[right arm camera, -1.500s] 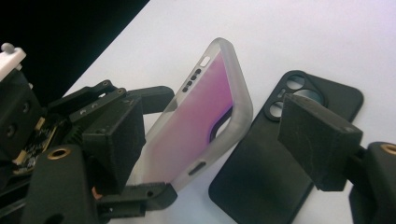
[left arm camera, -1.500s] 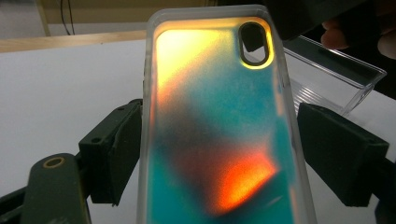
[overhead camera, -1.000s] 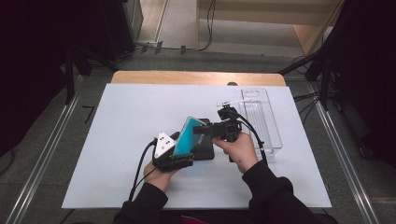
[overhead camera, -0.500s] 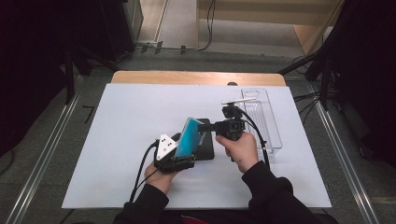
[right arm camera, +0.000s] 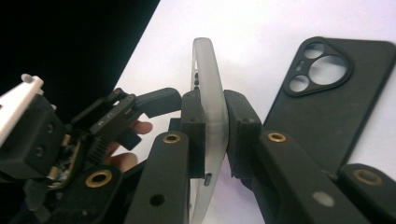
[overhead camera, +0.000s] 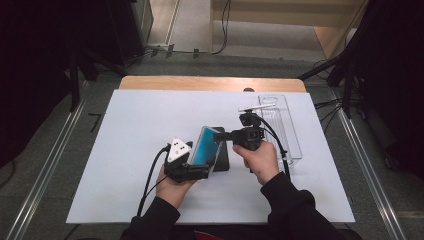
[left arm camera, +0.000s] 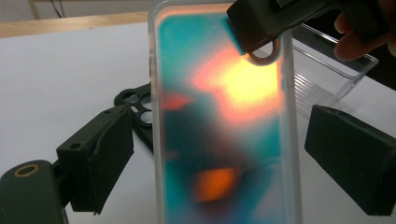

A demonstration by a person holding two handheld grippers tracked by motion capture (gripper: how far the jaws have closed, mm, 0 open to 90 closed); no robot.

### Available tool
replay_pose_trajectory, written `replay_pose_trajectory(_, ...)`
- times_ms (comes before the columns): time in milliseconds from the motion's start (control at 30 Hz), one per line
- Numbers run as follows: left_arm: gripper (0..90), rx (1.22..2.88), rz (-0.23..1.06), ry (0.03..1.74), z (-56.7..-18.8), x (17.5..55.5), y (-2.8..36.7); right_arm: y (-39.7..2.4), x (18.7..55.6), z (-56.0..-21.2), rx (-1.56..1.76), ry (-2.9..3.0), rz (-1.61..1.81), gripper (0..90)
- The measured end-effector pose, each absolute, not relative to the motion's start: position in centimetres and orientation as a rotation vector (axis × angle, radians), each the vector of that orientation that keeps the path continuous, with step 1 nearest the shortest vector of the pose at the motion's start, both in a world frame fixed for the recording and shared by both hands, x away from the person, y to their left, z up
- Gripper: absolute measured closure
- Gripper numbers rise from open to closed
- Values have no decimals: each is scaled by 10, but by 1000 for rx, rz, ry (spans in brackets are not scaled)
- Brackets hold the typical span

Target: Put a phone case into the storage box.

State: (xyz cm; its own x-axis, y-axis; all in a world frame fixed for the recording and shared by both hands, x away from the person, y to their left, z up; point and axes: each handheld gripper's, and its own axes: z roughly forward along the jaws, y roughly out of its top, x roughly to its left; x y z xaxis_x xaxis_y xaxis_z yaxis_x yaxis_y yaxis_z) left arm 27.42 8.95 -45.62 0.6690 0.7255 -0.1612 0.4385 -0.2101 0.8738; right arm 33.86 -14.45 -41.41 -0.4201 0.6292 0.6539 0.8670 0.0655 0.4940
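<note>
Dark floor and black stands ring the white-topped bench [overhead camera: 130, 145], which takes up the middle of the high view, a strip of bare wood along its far edge. At the bench's right edge, right of centre in the frame, sits a clear plastic tray [overhead camera: 290, 135], long and narrow. Just left of it, near the frame's centre, a black phone case [right arm camera: 322, 107] lies flat on the white surface, its camera cut-outs toward the top of the right gripper view.

Above that case, a translucent phone case [overhead camera: 205, 150] with a teal and orange back stands tilted on edge, between both grippers. The right gripper [overhead camera: 225, 136] comes in from the right of the high view and its jaws have just been closing; the right gripper view shows both pads pressed flat against the case's two faces at its upper corner. The left gripper [overhead camera: 192, 170] sits below and left of the case; its jaws have just been opening, and in the left gripper view they stand wide on either side of the case, clear of its edges.
</note>
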Motion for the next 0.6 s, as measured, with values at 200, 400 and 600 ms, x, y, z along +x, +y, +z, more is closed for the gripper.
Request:
replay_pose_trajectory(200, 125, 1917, 236, 910, -447, 277, 92, -150, 335, -407, -1515, -2197, -1325, 772)
replay_pose_trajectory(400, 136, 1953, 119, 931, -440, 282, 96, -150, 330, -402, -1488, -2302, -1335, 772)
replay_pose_trajectory(600, 142, 2047, 23, 1002, -432, 291, 100, -152, 326, -395, -1409, -2386, -1352, 772)
